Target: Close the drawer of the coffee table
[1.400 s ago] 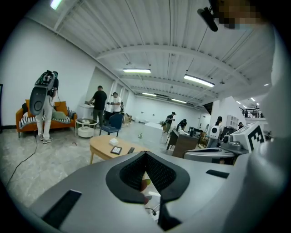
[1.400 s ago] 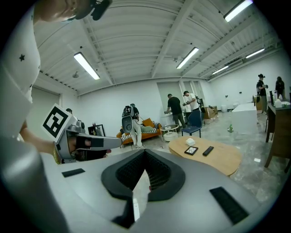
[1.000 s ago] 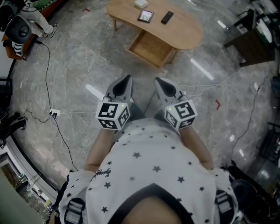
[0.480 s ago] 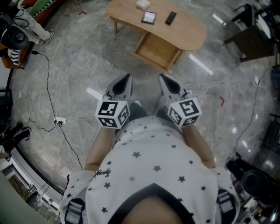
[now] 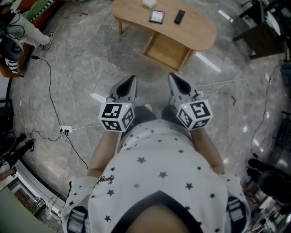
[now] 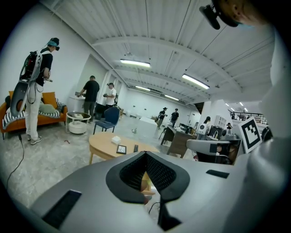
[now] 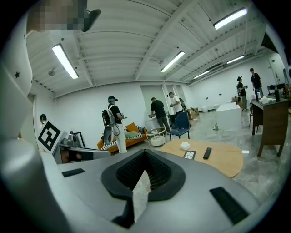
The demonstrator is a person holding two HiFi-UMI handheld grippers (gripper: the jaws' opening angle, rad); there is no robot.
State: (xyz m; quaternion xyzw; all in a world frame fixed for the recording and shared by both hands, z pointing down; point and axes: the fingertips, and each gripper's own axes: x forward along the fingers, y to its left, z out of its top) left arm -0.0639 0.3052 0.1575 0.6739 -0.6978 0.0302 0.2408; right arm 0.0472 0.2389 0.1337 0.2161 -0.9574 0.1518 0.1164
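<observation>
- Wood makes up the coffee table (image 5: 200, 34), which stands at the top of the head view on a grey marbled floor (image 5: 68, 82).
- Its drawer (image 5: 167, 51) is pulled out from under the tabletop on the side facing the person, and the inside bottom shows.
- On the tabletop a small white box (image 5: 148, 3), a dark framed square (image 5: 157, 17) and a black remote (image 5: 180, 16) lie near one another.
- The left gripper (image 5: 131, 82) is held over the floor in front of the person's star-printed shirt (image 5: 159, 177). Its jaws are pressed together with nothing between them. It points toward the table, well apart from the drawer.
- The right gripper (image 5: 174, 80) is near the left one and points the same way. Its jaws are also closed on nothing.
- Each gripper carries its marker cube at the rear, the left cube (image 5: 117, 117) and the right cube (image 5: 194, 113), close to the person's body.
- A dark cable (image 5: 52, 98) runs across the floor at the left to a white power strip (image 5: 66, 130).
- In the right gripper view, people stand near an orange sofa (image 7: 132, 132) beyond the table.
</observation>
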